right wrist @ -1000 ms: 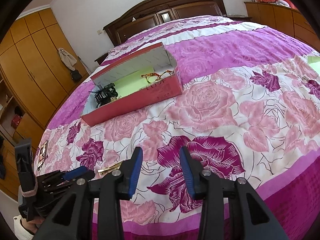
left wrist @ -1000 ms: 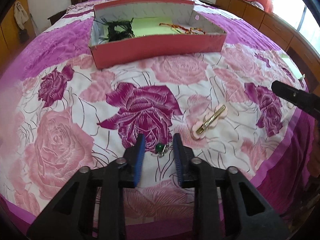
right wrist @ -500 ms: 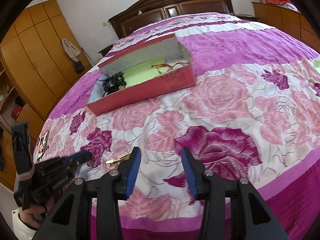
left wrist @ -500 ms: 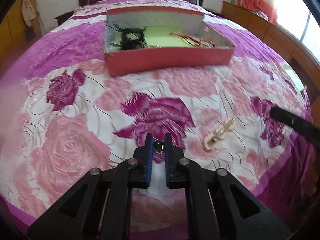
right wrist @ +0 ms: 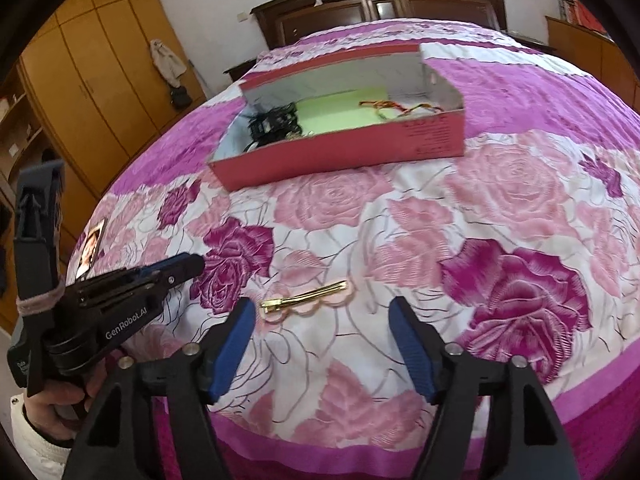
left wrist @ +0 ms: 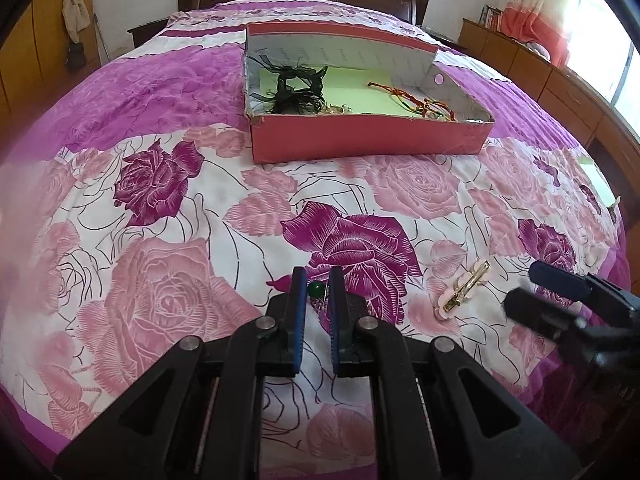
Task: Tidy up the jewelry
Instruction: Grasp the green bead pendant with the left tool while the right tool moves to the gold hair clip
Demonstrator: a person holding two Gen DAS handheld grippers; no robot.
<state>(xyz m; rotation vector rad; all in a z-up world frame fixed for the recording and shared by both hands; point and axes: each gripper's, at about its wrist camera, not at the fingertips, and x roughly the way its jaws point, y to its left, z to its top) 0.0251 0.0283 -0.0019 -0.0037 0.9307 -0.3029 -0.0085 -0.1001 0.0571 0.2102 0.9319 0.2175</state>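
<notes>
On the bedspread, near its front edge, the left gripper is clamped on a green bead, presumably to carry it to the box. Beside it, the right gripper has just been opening, jaws spread and empty before the hair clip, likely its next pick.

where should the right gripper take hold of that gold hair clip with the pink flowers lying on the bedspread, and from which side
Probably across the middle of the hair clip, coming down from above. It lies flat on the bedspread with its gold bar running left to right in the right wrist view, so the open right gripper would need to turn and close across its narrow width.
</notes>
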